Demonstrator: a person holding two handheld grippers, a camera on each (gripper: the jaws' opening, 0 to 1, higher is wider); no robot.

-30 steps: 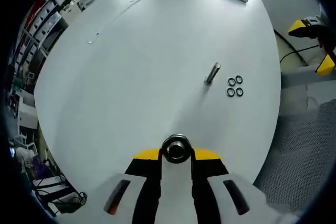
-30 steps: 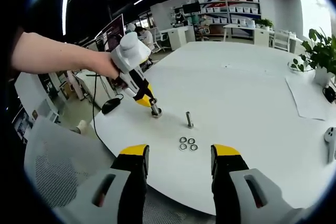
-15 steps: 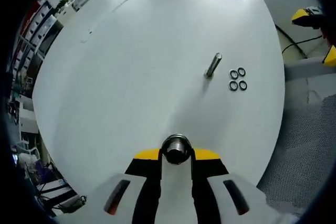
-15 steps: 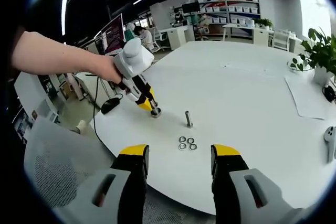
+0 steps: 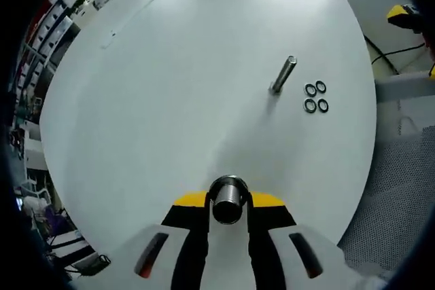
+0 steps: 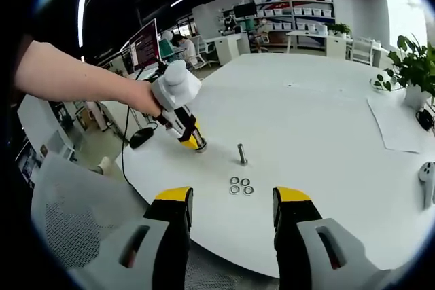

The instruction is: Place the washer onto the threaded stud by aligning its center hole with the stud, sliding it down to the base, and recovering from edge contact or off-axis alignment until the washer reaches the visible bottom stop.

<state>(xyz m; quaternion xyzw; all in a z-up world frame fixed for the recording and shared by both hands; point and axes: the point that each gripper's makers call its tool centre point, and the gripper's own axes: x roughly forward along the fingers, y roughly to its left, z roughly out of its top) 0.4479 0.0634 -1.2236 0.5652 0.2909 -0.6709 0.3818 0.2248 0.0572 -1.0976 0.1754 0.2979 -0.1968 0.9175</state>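
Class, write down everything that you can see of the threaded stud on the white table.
The threaded stud is a slim, grey, metallic-looking rod standing upright on the white table, its base on the tabletop and its top end free. No washer sits on it. Four washers lie in a small cluster beside it, apart from it. In the left gripper view it appears slanted, likely from the lens. Neither gripper touches it. Its threads are too small to make out.

Bright, even overhead strip lighting; sharp focus, soft shadows, strong fisheye bending toward edges.
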